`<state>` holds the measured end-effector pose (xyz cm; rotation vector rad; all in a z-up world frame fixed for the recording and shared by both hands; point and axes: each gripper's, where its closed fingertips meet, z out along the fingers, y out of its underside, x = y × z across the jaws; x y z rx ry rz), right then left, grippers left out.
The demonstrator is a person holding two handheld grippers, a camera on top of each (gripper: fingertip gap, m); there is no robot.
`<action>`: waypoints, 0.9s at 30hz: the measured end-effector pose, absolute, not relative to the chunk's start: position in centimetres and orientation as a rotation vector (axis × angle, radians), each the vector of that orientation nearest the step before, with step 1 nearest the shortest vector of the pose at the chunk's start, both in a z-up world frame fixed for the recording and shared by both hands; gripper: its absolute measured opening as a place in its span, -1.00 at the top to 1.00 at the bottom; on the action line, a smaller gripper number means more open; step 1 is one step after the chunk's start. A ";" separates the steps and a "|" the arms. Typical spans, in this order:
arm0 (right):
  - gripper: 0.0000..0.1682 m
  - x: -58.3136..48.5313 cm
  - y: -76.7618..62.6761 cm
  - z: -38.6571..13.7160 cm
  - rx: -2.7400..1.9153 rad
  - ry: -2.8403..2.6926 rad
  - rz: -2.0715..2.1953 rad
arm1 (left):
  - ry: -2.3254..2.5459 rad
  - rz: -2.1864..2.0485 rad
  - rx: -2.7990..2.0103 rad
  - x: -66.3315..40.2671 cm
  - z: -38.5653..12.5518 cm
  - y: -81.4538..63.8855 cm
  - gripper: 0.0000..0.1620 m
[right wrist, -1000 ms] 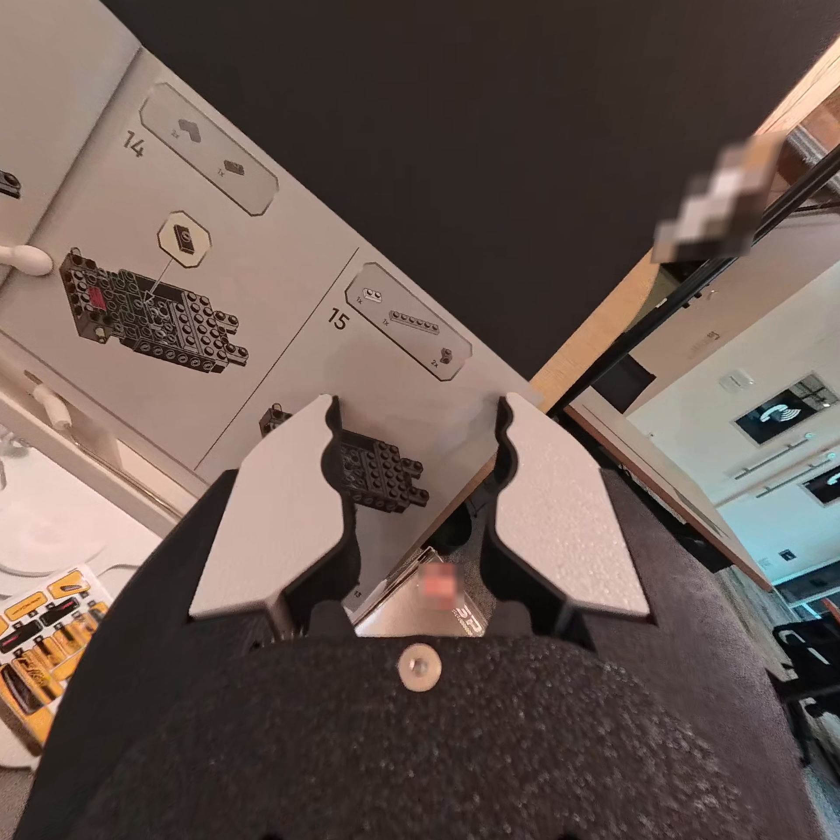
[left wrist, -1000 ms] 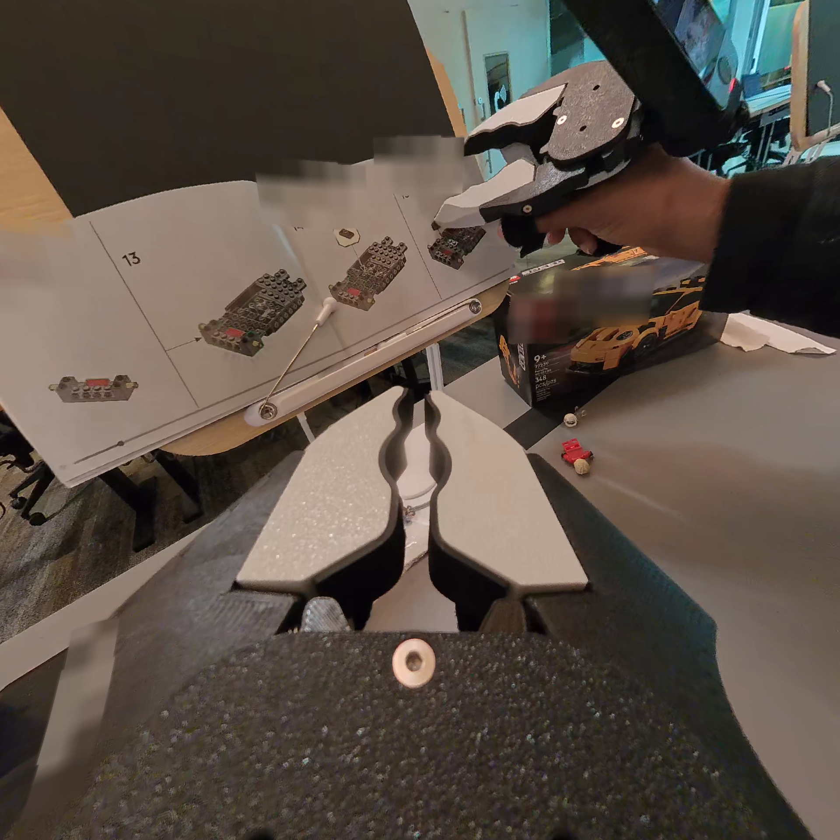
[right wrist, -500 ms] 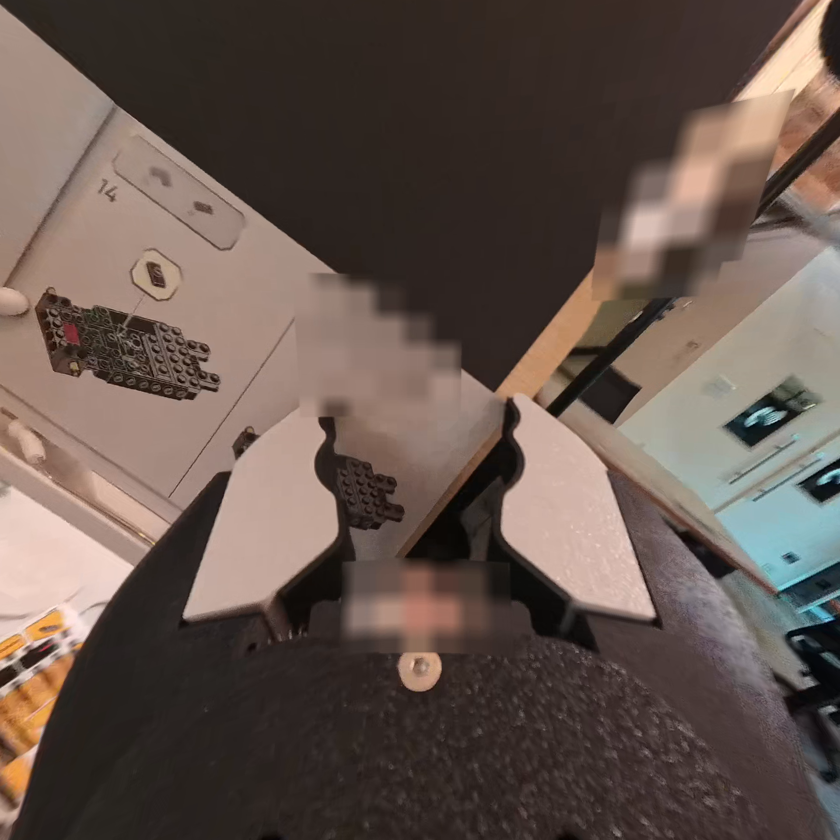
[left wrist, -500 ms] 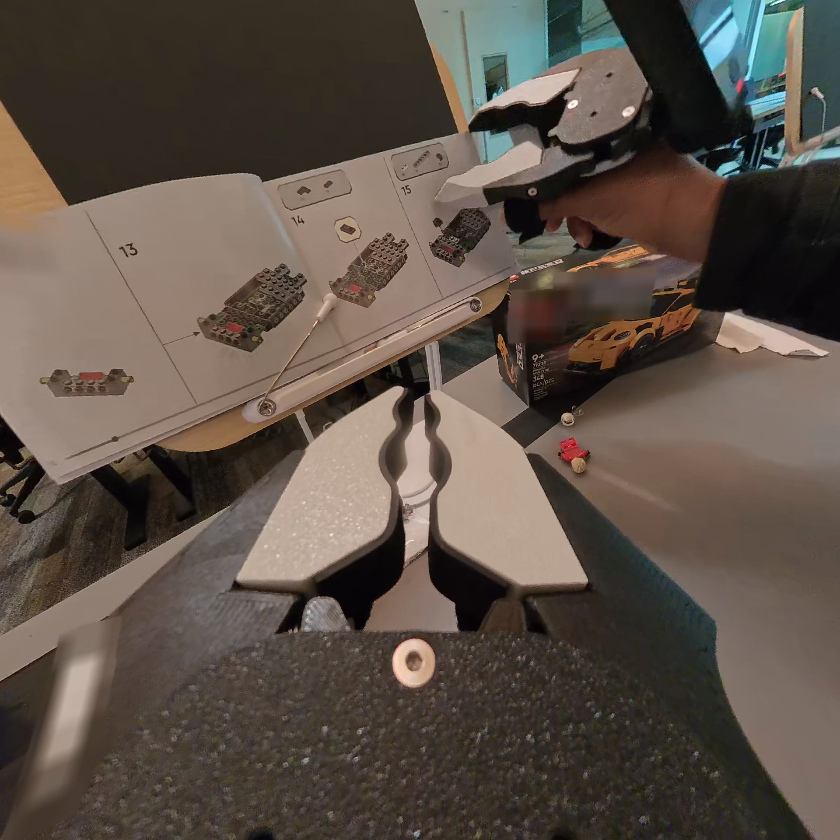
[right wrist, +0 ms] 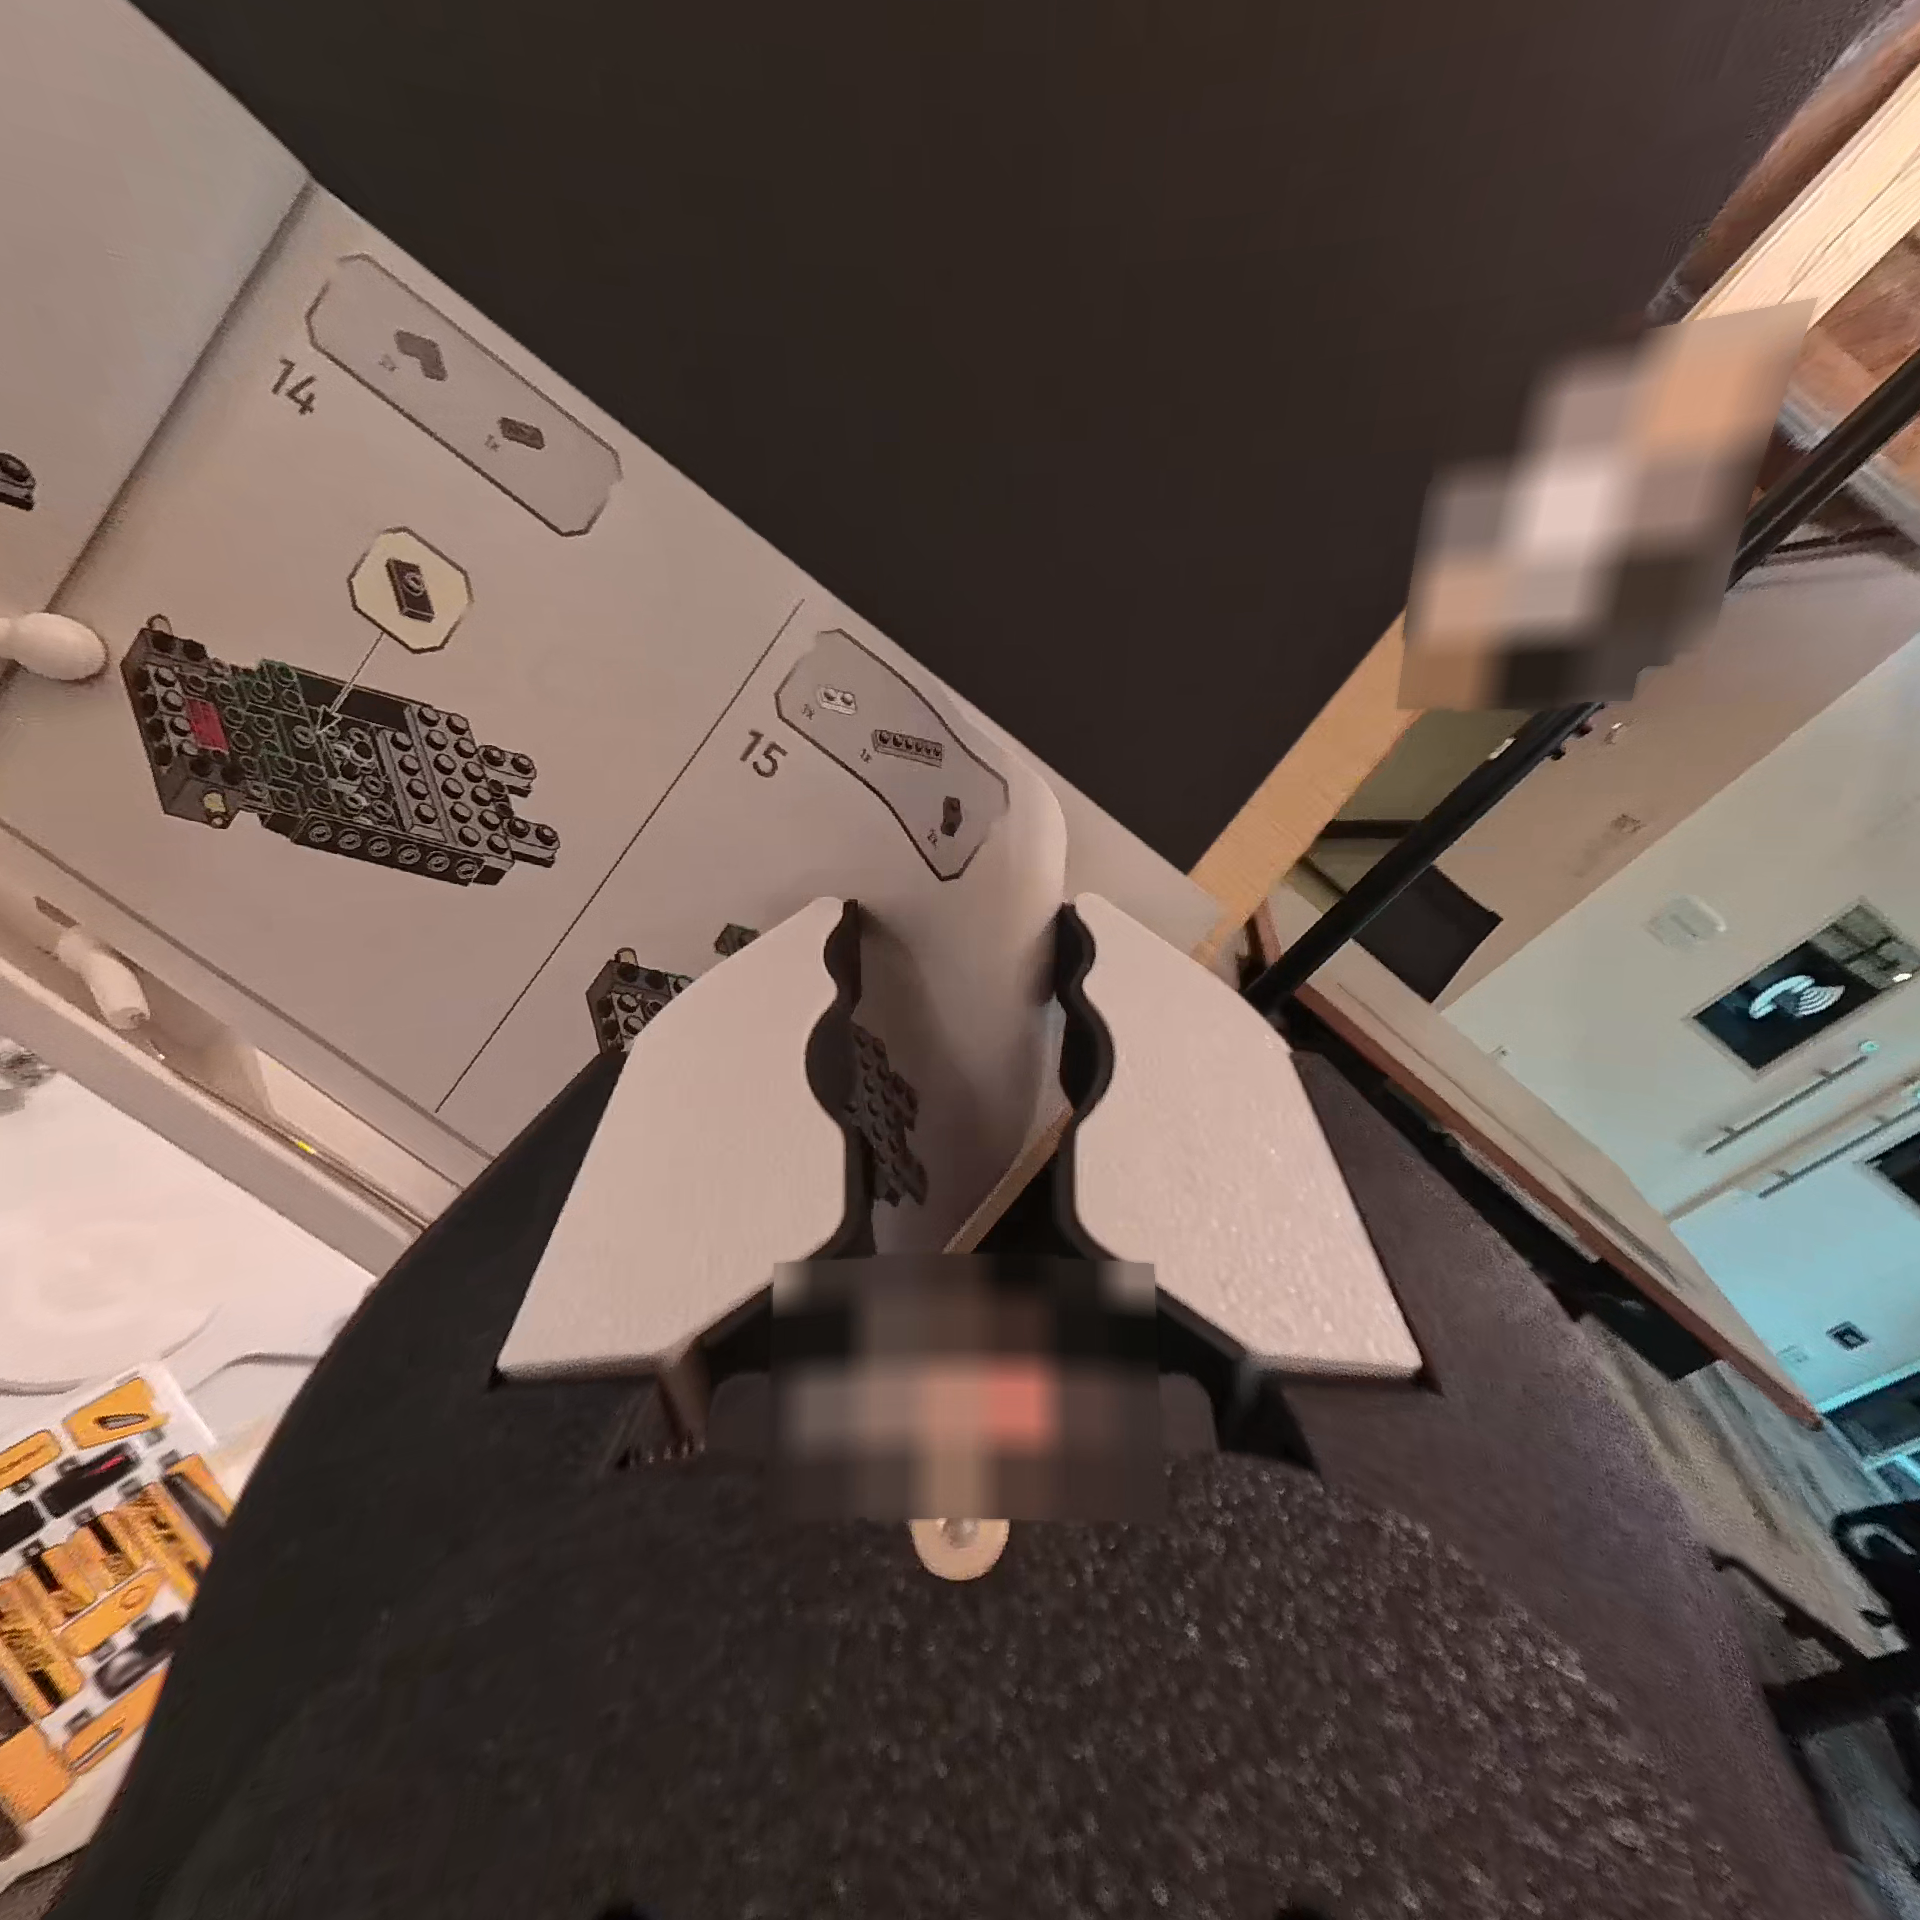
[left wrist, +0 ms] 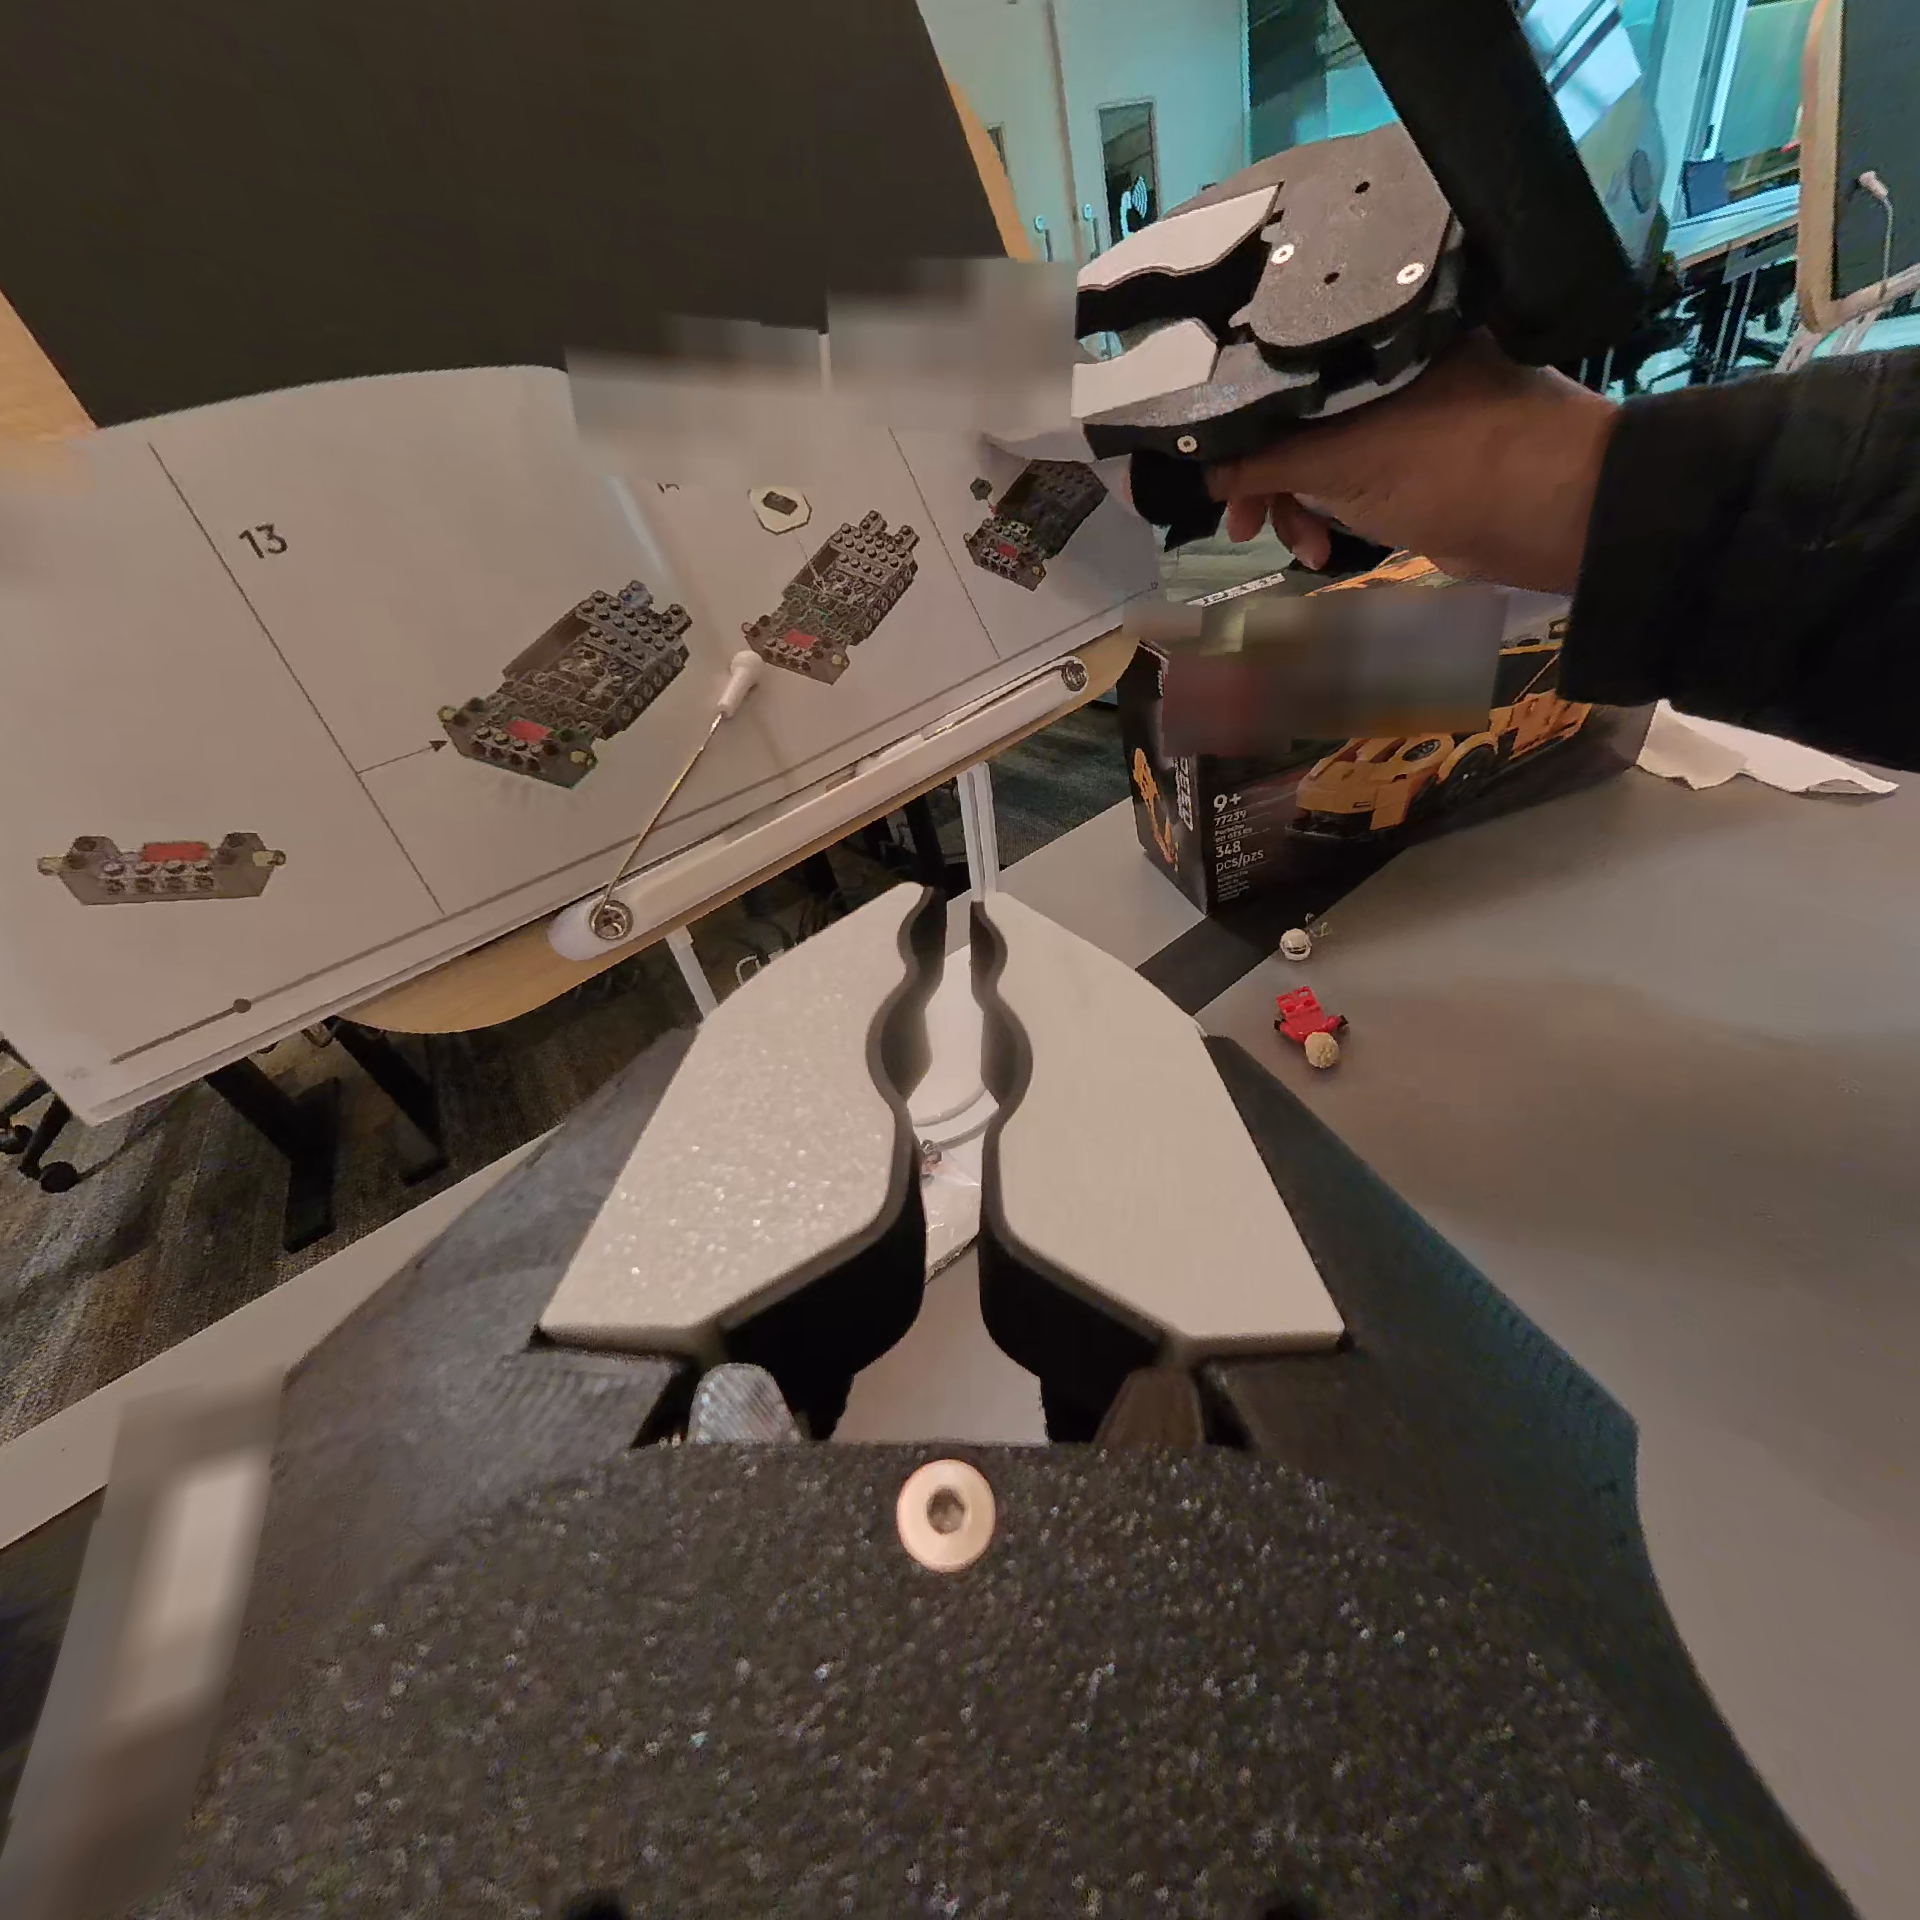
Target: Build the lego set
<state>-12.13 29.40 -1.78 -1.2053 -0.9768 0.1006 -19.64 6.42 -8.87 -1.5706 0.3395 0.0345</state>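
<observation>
Left wrist view: the left gripper [left wrist: 958, 914], fingers nearly closed on nothing, hovers over the grey table [left wrist: 1558, 1091]; the instruction booklet [left wrist: 468, 665] sits open on its stand beside the set's box [left wrist: 1351, 790]; right wrist view: the right gripper [right wrist: 956, 920], jaws parted, straddles the booklet's curled page edge [right wrist: 1023, 935].

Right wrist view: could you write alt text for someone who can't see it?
The right gripper has its two pale fingers around the curled right edge of an open instruction booklet propped on a stand. A sticker sheet with yellow and black decals lies at lower left, and an office room shows at right.
</observation>
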 end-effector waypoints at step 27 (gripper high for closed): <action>0.79 -10.1 26.7 -0.8 -0.779 -0.884 -0.258 | 0.361 0.019 -1.628 -18.6 -11.0 7.2 0.94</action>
